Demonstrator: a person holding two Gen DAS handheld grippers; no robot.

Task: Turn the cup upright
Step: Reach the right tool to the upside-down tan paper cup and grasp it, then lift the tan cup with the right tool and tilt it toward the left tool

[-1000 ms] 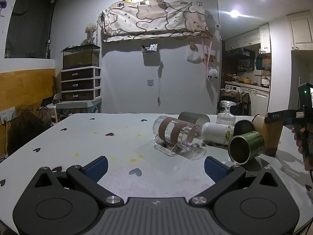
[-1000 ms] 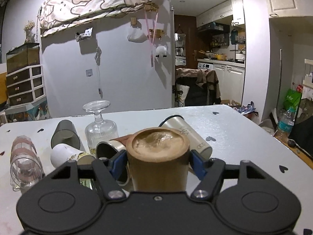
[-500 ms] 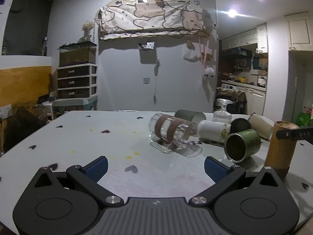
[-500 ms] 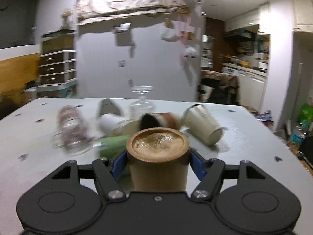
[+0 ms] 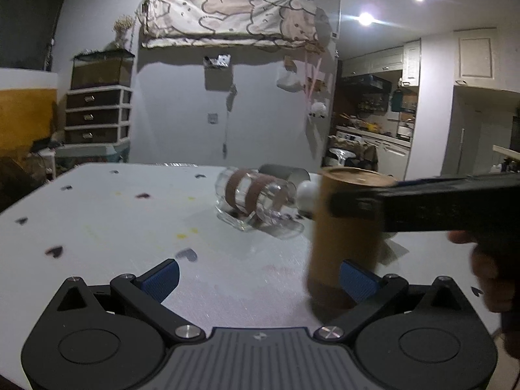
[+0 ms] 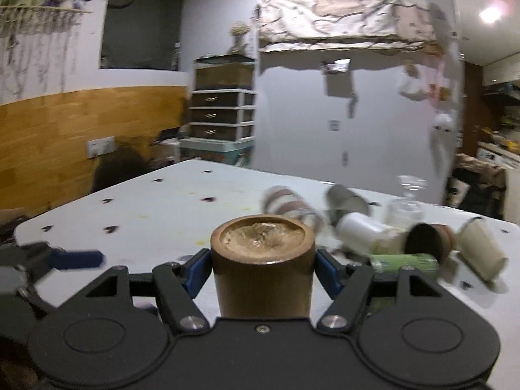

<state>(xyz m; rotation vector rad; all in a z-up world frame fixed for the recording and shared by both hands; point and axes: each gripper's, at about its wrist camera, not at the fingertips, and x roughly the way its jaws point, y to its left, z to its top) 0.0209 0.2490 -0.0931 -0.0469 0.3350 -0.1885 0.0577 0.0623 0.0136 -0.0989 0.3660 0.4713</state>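
Note:
My right gripper [image 6: 261,268] is shut on a brown bamboo cup [image 6: 262,266] that stands on end, its closed base facing up. In the left wrist view the same cup [image 5: 346,230] sits low over the white table [image 5: 130,227], just in front of my left gripper's right finger, with the right gripper's black body reaching in from the right. My left gripper [image 5: 256,274] is open and empty above the table's near edge. It also shows blurred at the left of the right wrist view [image 6: 78,258].
Several cups lie on their sides behind: a clear glass mug with brown bands [image 5: 256,195], a grey cup [image 5: 286,175], a white cup [image 6: 367,230], a green tin [image 6: 406,261], a dark-mouthed brown cup [image 6: 429,242], a cream cup [image 6: 484,250]. An upturned stemmed glass [image 6: 406,204] stands among them.
My right gripper has carried the bamboo cup leftward across the table, from the right side to just in front of my left gripper. My left gripper stayed open and nearly still.

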